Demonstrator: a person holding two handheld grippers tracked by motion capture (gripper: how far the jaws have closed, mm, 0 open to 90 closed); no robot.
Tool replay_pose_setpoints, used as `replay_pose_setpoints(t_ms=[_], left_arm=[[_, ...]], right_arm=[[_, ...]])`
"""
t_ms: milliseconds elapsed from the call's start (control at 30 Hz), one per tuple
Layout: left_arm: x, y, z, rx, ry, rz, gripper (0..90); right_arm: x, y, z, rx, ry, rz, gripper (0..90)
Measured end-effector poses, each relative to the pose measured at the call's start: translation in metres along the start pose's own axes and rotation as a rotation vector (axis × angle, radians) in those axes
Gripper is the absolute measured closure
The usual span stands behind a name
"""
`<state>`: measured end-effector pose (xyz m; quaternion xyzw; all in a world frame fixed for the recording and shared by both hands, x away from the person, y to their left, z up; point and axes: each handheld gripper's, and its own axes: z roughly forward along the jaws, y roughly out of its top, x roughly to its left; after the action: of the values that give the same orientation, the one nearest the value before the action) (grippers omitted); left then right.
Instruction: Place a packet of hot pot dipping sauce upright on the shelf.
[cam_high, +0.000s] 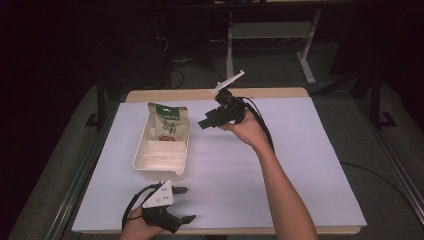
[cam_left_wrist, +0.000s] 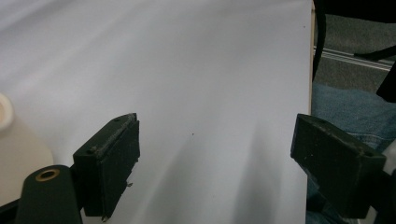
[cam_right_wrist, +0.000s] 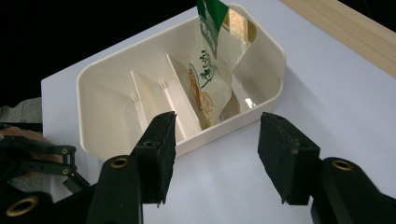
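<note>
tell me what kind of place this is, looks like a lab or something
Probably a lab or workshop bench set up for recording. A plain white sheet covers the table, a hand-held gripper works over a divided tray, and bare frame legs and cables stand on the dark floor behind.

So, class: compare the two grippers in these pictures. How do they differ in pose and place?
The left gripper sits low at the table's near edge, while the right gripper is held up beside the divided tray. The left gripper's jaws face bare white surface; the right gripper's jaws face the snack pouch standing in the tray. Both are black, open and hold nothing.
</note>
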<state>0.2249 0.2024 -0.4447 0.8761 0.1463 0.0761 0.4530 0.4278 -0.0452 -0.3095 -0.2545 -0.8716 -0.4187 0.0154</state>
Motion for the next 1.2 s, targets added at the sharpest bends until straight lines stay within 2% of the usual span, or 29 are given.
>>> replay_pose_setpoints(t_ms=[533,733,1200], left_arm=[[0.0,0.0,0.0,0.002,0.002,-0.003,15.2],[0.0,0.0,0.001,0.006,-0.001,0.004,15.2],[0.0,0.0,0.002,0.008,-0.008,-0.001,15.2]], right_arm=[[0.001,-0.024,-0.022,-0.038,0.003,0.011,43.3],[0.0,-0.036,-0.031,-0.04,0.001,0.033,42.6],[0.001,-0.064,-0.041,-0.042,0.003,0.05,40.7]])
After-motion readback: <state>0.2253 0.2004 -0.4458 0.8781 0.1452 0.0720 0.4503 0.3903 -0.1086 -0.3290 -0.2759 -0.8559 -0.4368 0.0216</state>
